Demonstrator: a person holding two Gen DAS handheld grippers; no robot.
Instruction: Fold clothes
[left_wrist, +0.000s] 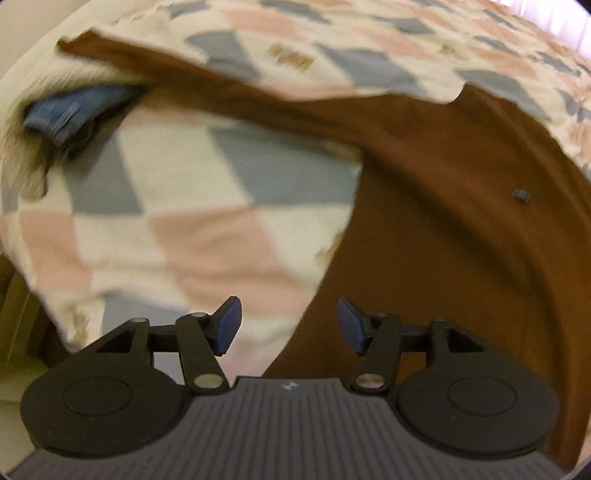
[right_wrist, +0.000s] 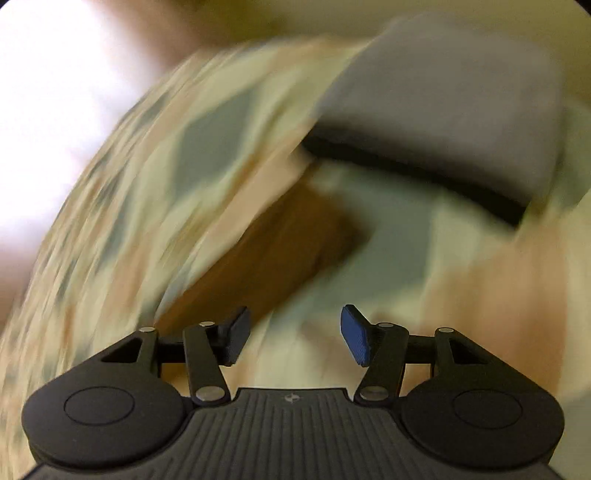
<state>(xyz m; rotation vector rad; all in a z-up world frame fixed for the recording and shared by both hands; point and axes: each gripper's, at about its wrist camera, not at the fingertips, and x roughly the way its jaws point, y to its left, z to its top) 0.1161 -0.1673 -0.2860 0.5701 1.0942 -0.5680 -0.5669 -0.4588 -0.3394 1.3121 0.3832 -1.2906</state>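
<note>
A brown garment (left_wrist: 443, 206) lies spread over the checked bedspread (left_wrist: 177, 206), with one long part reaching to the upper left. My left gripper (left_wrist: 288, 325) hovers open above the garment's left edge, nothing between its blue pads. In the blurred right wrist view, a brown piece of the garment (right_wrist: 266, 258) lies just ahead and left of my right gripper (right_wrist: 295, 334), which is open and holds nothing.
A blue denim item (left_wrist: 74, 110) sits at the far left on the bed. A grey folded stack or cushion (right_wrist: 443, 110) rests on the bedspread (right_wrist: 406, 258) ahead of the right gripper. A bright window area (right_wrist: 55, 110) shows at left.
</note>
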